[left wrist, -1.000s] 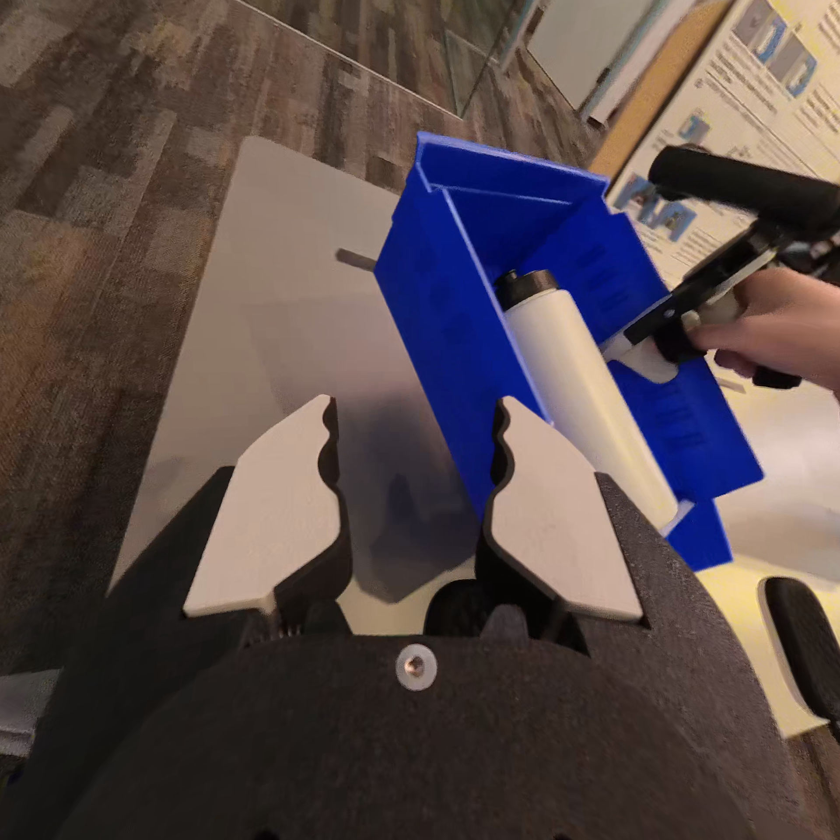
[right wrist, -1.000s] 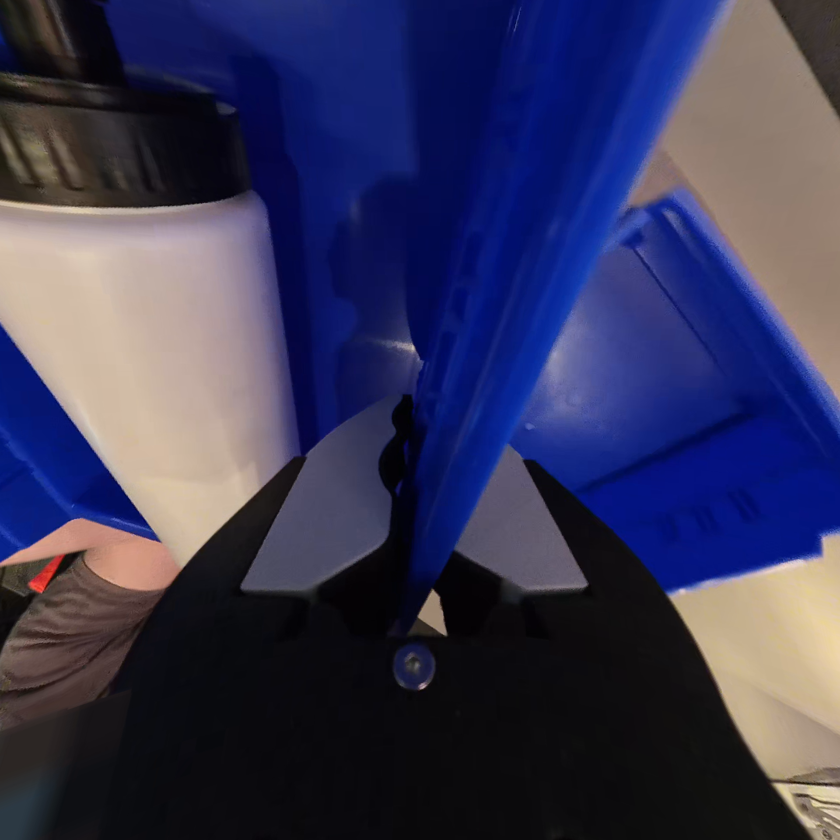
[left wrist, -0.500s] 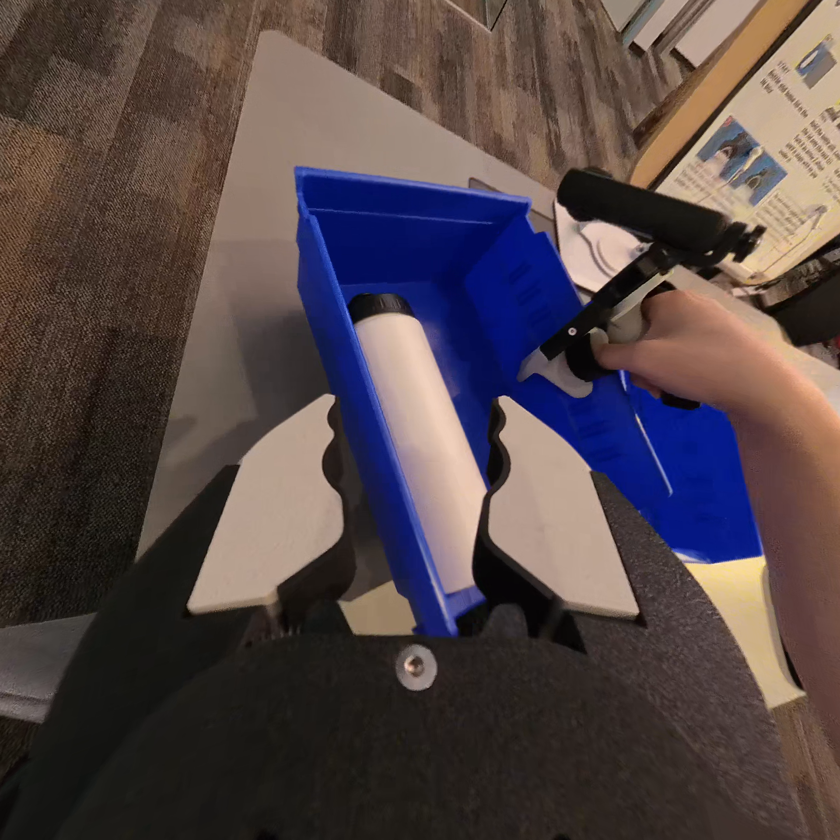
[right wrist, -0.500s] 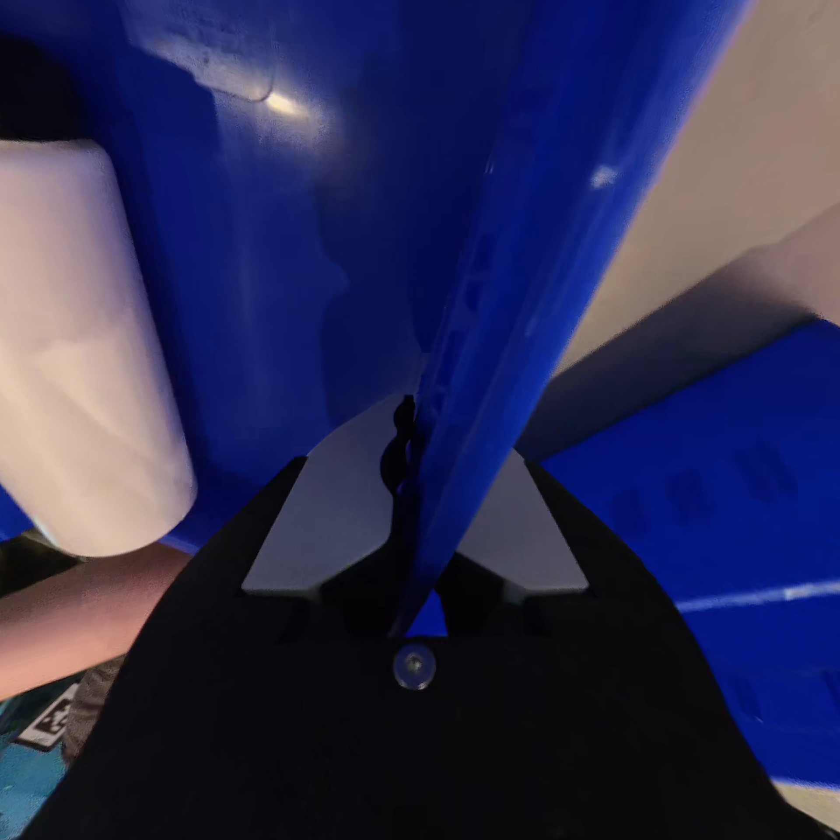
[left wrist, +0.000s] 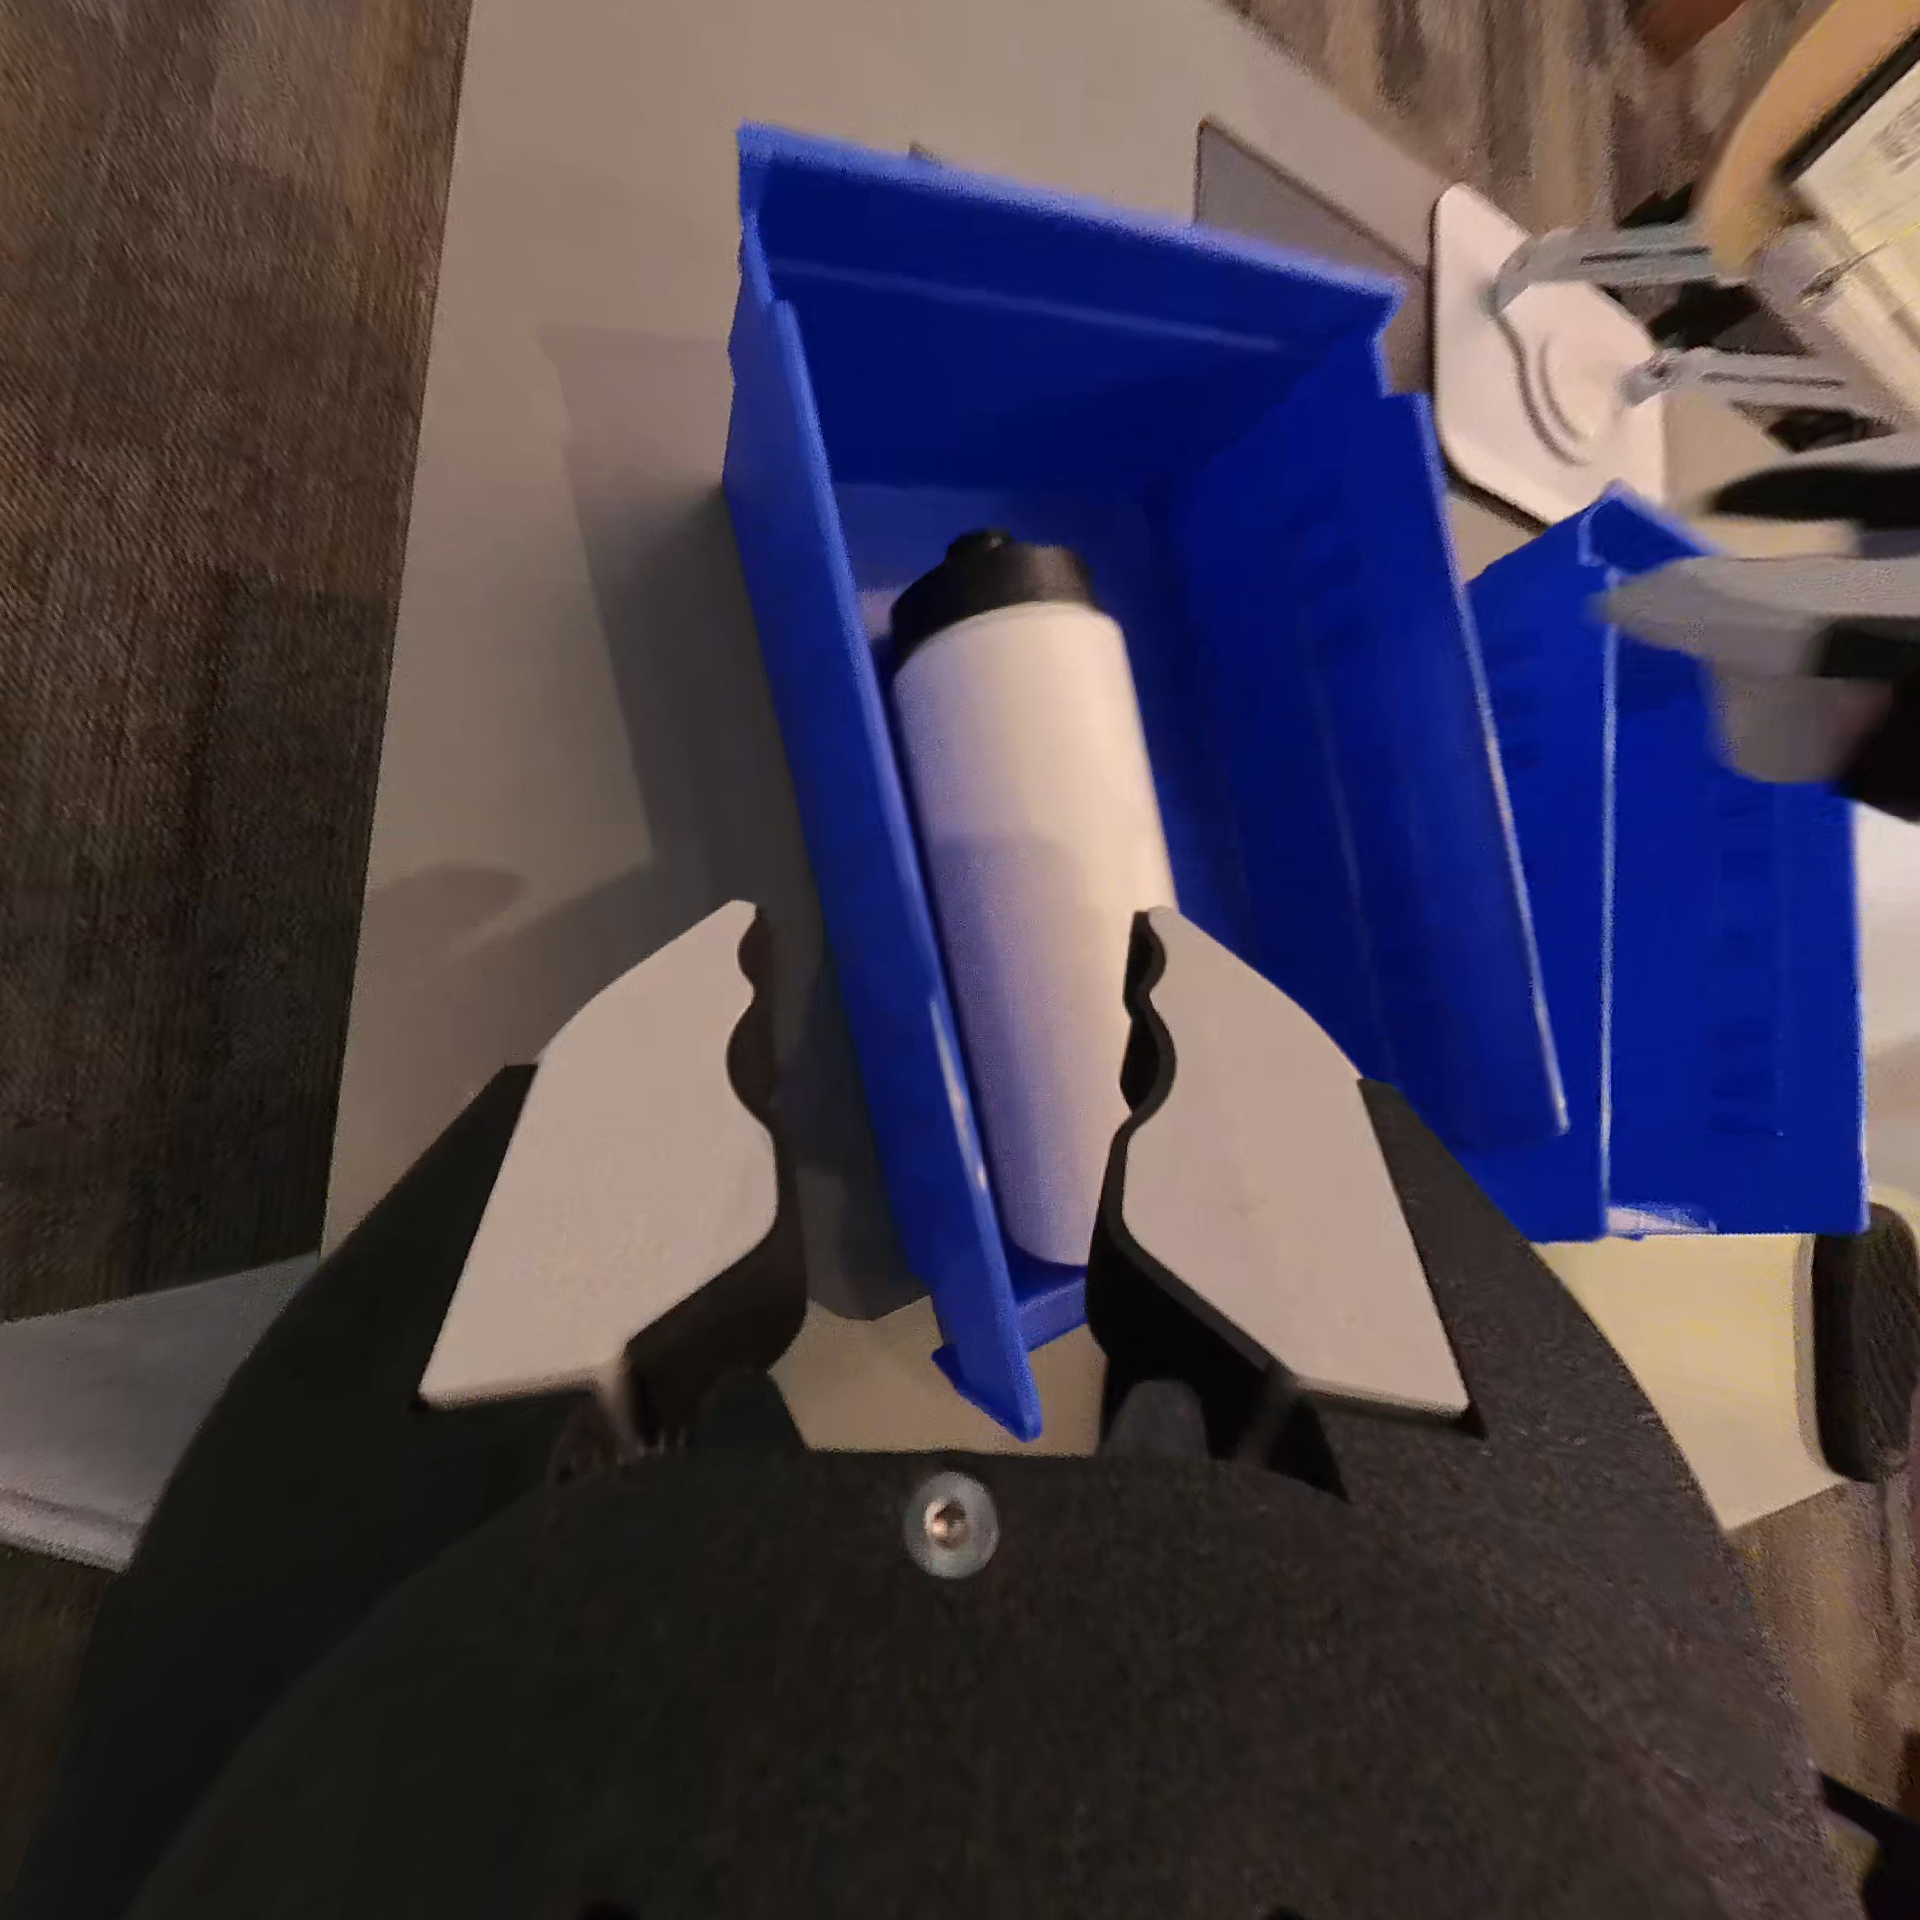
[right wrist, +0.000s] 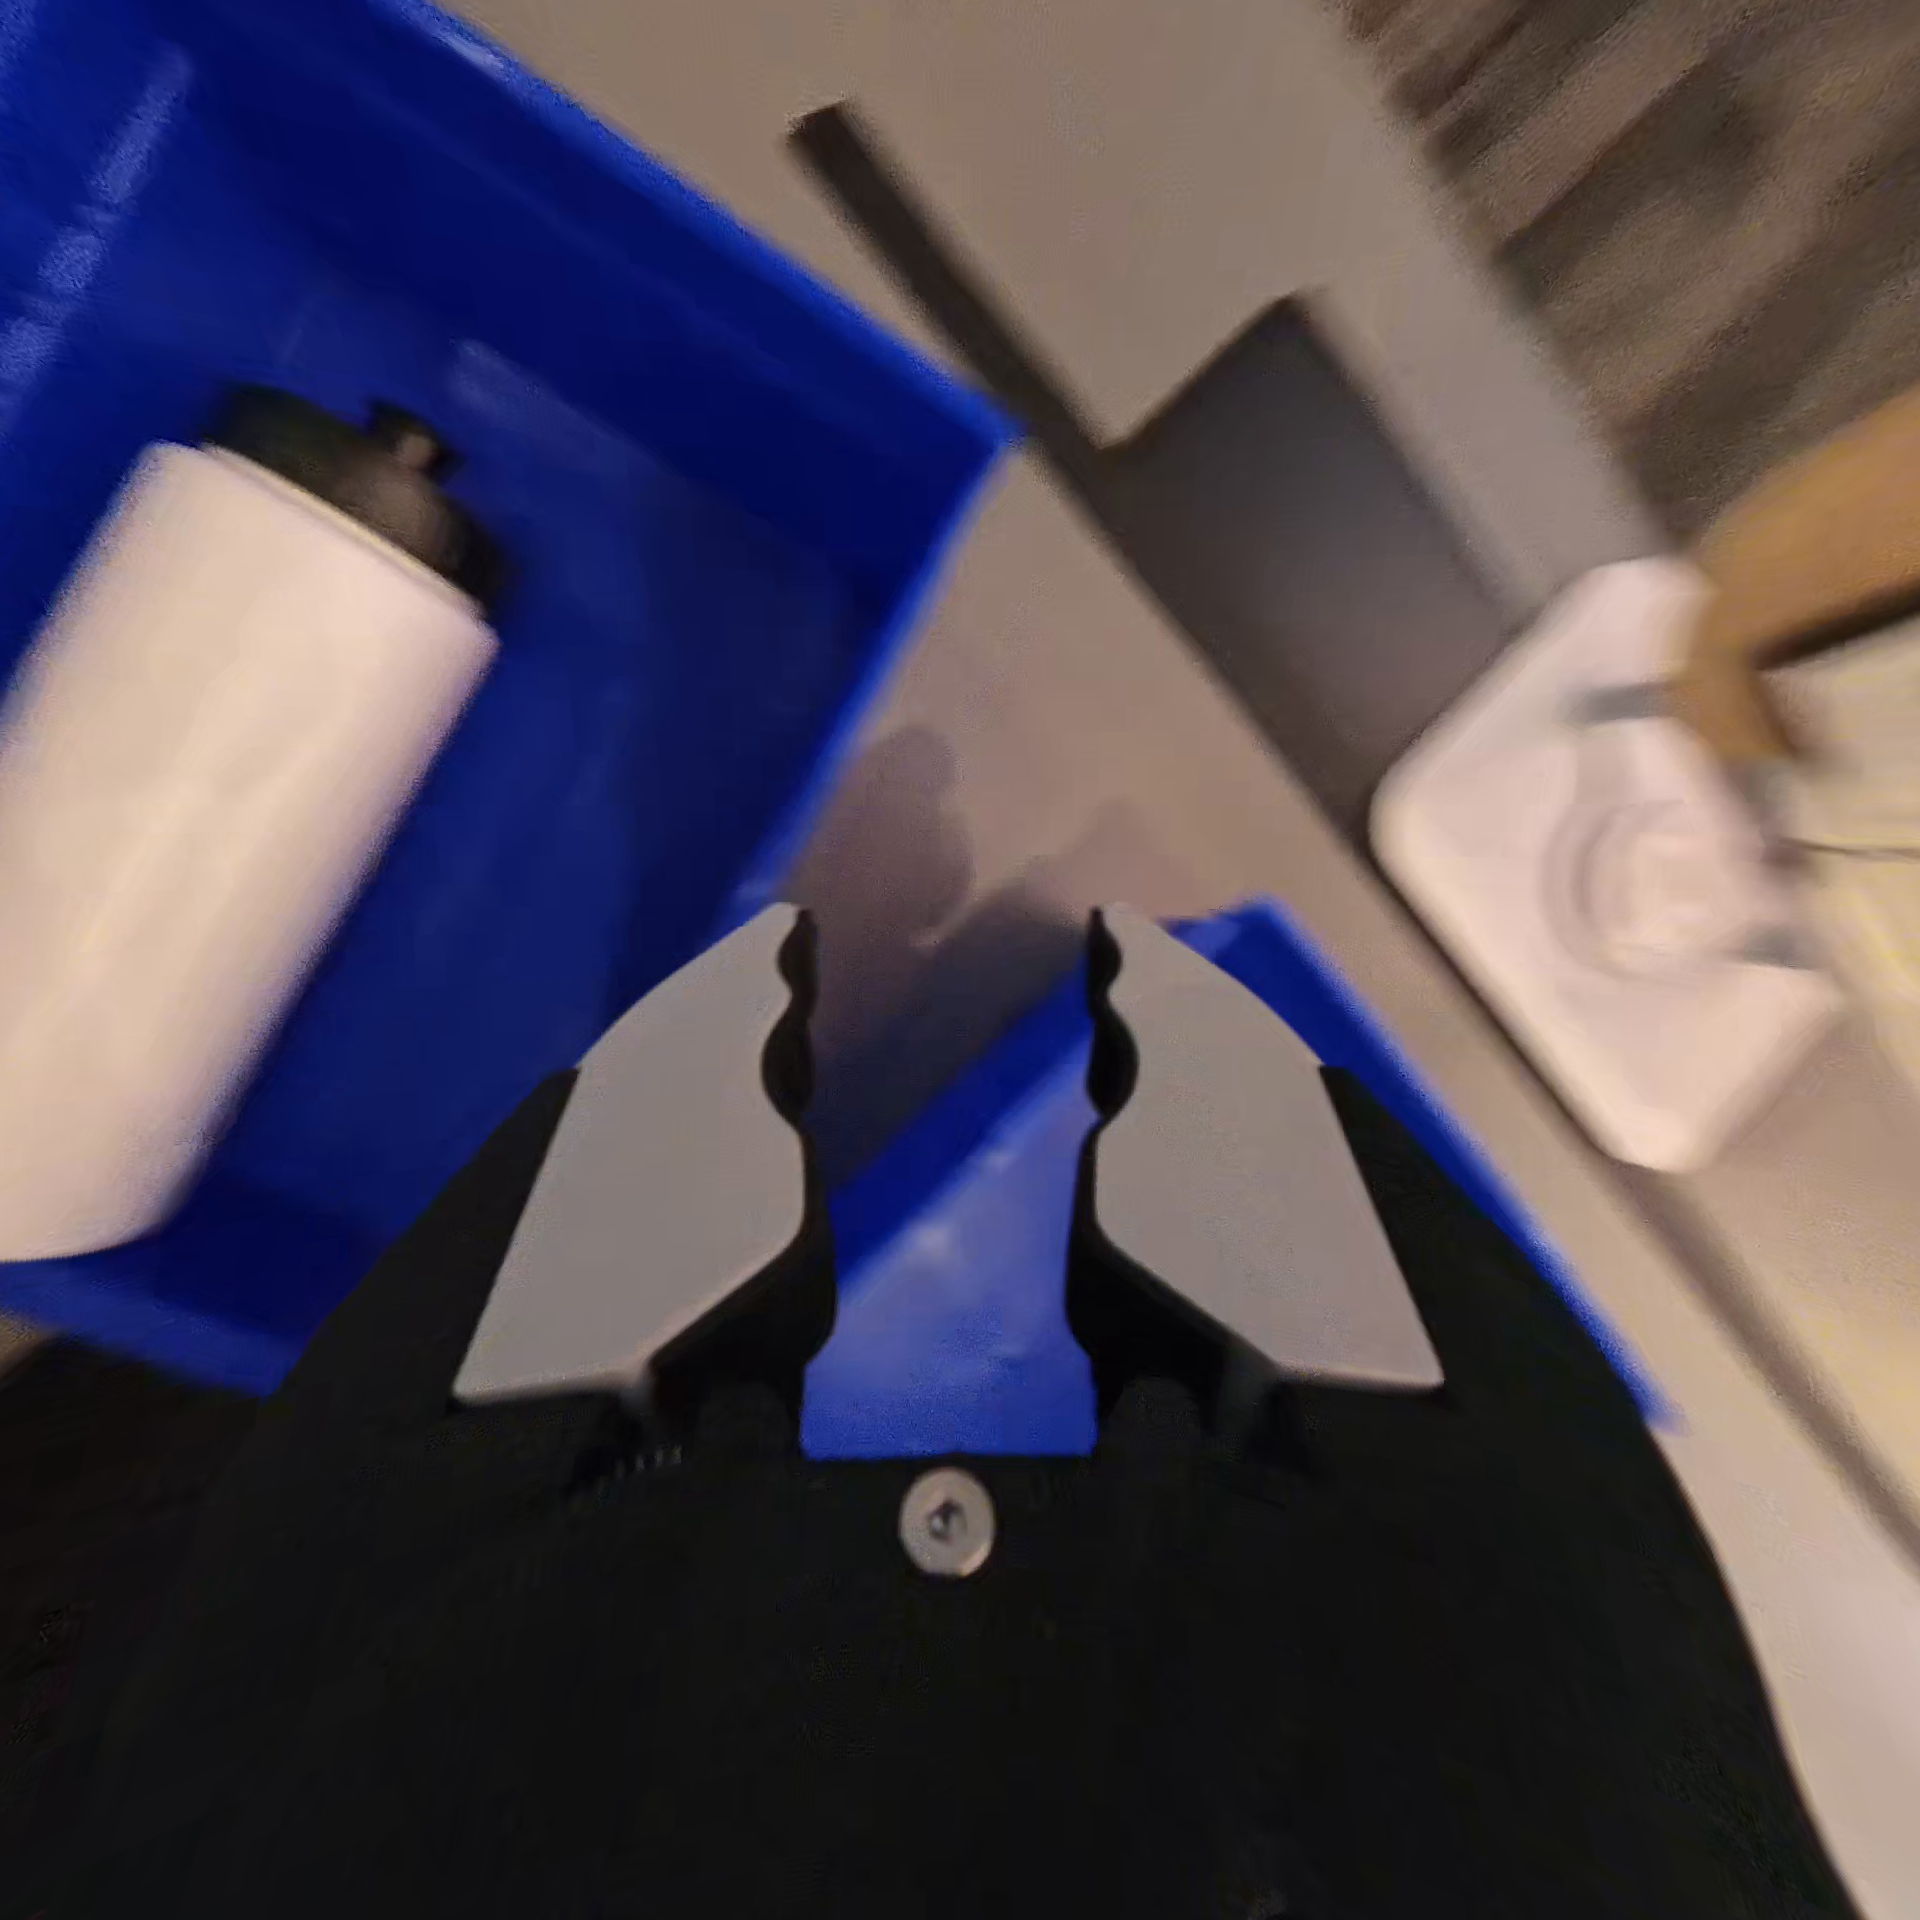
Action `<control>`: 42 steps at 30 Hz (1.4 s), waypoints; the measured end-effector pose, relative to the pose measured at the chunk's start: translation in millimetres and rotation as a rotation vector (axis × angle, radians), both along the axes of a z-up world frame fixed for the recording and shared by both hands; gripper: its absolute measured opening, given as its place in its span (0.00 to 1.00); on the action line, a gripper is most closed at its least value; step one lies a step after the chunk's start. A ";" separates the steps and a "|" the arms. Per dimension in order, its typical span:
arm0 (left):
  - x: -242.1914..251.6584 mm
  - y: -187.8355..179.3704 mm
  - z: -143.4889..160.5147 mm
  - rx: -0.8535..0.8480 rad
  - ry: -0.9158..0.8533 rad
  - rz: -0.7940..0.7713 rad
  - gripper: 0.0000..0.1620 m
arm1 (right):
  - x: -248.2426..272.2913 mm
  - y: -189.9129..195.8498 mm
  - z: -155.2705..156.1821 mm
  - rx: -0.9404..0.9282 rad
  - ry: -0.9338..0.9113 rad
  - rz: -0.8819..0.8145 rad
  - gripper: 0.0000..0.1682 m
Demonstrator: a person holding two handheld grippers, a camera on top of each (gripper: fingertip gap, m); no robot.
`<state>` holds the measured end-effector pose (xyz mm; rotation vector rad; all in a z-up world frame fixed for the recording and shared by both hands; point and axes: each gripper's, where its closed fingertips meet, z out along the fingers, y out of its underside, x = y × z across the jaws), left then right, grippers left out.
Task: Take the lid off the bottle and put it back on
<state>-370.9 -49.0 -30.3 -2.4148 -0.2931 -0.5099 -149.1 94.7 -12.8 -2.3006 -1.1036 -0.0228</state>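
Observation:
A white bottle [left wrist: 1029,883] with a black lid [left wrist: 987,582] lies on its side in a blue bin [left wrist: 1039,343] on a grey table [left wrist: 582,520]. The lid points away from me. My left gripper [left wrist: 945,935] is open over the bin's near end. The bin's left wall and the bottle's base lie between its fingers. My right gripper [right wrist: 945,925] is open and empty, to the right of the bin [right wrist: 675,520] and apart from the bottle [right wrist: 208,779] and its lid [right wrist: 384,488]. It shows blurred in the left wrist view [left wrist: 1714,644].
A second blue bin [left wrist: 1745,935] stands right of the first, under my right gripper [right wrist: 1039,1247]. A white base with a metal frame [left wrist: 1507,343] sits at the far right [right wrist: 1590,862]. The table's left edge borders dark carpet [left wrist: 187,623].
My right gripper has let go of the bin's wall, opened and pulled off to the right. The tilted bin now lies flat. My left gripper has moved in over its near end.

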 end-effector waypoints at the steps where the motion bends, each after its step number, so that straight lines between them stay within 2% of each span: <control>1: -1.5 0.8 -6.9 -0.021 -0.009 -0.001 0.40 | 27.0 2.2 9.4 0.112 -0.066 -0.008 0.36; 3: -3.0 2.0 -19.6 -0.062 -0.033 -0.003 0.41 | 87.6 3.9 12.6 0.246 -0.199 -0.050 0.42; 4: -3.1 3.2 -25.1 -0.080 -0.042 -0.005 0.41 | 118.2 1.9 4.0 0.223 -0.233 -0.099 0.46; 6: -0.5 5.4 -35.7 -0.122 -0.049 -0.015 0.41 | 172.2 -9.1 -26.5 0.056 -0.225 -0.216 0.54; 9: 8.8 7.8 -48.7 -0.184 -0.044 -0.054 0.41 | 233.2 -26.6 -68.6 -0.168 -0.193 -0.365 0.56; 12: 19.6 6.3 -63.8 -0.274 -0.010 -0.105 0.38 | 262.7 -45.8 -99.1 -0.312 -0.186 -0.407 0.55; 14: 26.6 4.9 -74.9 -0.337 0.022 -0.145 0.34 | 262.3 -55.0 -110.3 -0.399 -0.118 -0.403 0.52; 15: 29.3 5.1 -79.6 -0.361 0.046 -0.164 0.29 | 258.3 -59.5 -113.2 -0.451 -0.064 -0.392 0.44; 16: 31.0 5.4 -84.0 -0.386 0.073 -0.178 0.27 | 254.4 -64.5 -115.4 -0.513 -0.018 -0.376 0.37; 17: 29.4 5.6 -87.9 -0.414 0.120 -0.183 0.26 | 251.6 -69.4 -117.5 -0.578 0.022 -0.365 0.26; 20: 24.4 6.7 -92.9 -0.458 0.245 -0.197 0.15 | 258.0 -67.6 -119.3 -0.663 0.096 -0.383 0.10; 21: 27.0 8.5 -93.7 -0.459 0.249 -0.209 0.10 | 264.5 -64.6 -119.8 -0.660 0.090 -0.379 0.08; 25: 40.3 22.9 -94.1 -0.444 0.293 -0.239 0.08 | 294.7 -56.3 -120.6 -0.652 0.078 -0.410 0.04; 31: 69.7 40.9 -94.3 -0.434 0.348 -0.338 0.07 | 350.0 -47.2 -121.6 -0.666 0.068 -0.471 0.04; 36: 92.8 52.7 -94.5 -0.412 0.379 -0.425 0.07 | 419.3 -43.5 -122.6 -0.682 0.085 -0.570 0.04; 42: 112.6 54.0 -95.0 -0.445 0.399 -0.441 0.07 | 505.9 -46.6 -123.9 -0.688 0.090 -0.660 0.04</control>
